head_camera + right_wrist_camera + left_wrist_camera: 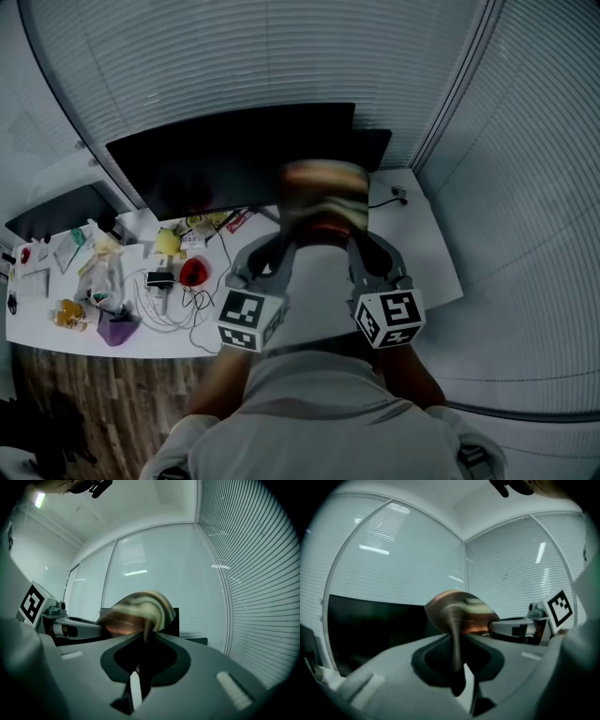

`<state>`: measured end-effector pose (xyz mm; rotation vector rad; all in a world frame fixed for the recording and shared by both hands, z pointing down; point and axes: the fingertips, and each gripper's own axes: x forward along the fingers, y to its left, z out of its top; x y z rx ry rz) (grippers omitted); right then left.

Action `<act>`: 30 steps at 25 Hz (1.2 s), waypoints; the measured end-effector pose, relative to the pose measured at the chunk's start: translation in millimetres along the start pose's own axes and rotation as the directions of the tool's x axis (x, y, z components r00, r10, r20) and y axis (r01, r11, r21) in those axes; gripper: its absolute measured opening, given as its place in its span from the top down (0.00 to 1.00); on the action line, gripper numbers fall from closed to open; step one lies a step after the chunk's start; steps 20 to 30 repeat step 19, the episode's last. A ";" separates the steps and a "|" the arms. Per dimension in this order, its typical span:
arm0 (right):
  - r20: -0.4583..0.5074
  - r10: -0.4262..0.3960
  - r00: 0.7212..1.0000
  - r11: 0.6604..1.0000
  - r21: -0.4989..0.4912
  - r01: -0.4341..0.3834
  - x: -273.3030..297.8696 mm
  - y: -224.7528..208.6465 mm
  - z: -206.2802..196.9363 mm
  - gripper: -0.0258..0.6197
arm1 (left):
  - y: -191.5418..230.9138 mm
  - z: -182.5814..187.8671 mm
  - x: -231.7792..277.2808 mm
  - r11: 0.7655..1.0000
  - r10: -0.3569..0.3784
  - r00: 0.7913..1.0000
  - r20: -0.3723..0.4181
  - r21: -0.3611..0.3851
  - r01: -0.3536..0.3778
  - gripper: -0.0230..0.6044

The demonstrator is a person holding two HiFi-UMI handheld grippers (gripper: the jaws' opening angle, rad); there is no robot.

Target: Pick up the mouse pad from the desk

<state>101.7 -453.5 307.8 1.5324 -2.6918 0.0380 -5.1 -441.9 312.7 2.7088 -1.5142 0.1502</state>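
The mouse pad (323,199) is a limp sheet with brown and cream stripes, held up in the air above the white desk (427,246). My left gripper (284,236) is shut on its left edge and my right gripper (357,238) is shut on its right edge. In the left gripper view the mouse pad (457,612) rises edge-on out of the shut jaws of the left gripper (457,656), with the right gripper's marker cube (559,607) beyond it. In the right gripper view the mouse pad (139,610) curls over the right gripper (142,645).
A wide dark monitor (234,159) stands behind the pad. The desk's left part is cluttered: a red object (192,272), a yellow object (168,242), white cables (173,307), a purple item (117,328). Blinds (525,141) close in behind and to the right. Wooden floor (84,384) lies below.
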 end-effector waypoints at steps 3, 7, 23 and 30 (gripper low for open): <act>0.004 0.013 1.000 1.000 -0.009 -0.013 5.1 0.7 3.1 0.91 | 4.9 1.3 1.8 1.000 0.007 1.000 0.005 -0.015 -0.007 0.88; 0.006 0.026 1.000 1.000 -0.005 -0.026 7.1 -0.1 3.5 0.91 | 5.1 0.2 2.5 1.000 0.014 1.000 0.002 -0.016 -0.014 0.88; -0.010 0.048 0.999 0.999 0.011 -0.048 9.2 -3.4 -3.2 0.91 | 6.3 -0.1 3.7 0.999 0.036 0.999 0.003 -0.021 -0.036 0.88; -0.010 0.048 0.999 0.999 0.011 -0.048 9.2 -3.4 -3.2 0.91 | 6.3 -0.1 3.7 0.999 0.036 0.999 0.003 -0.021 -0.036 0.88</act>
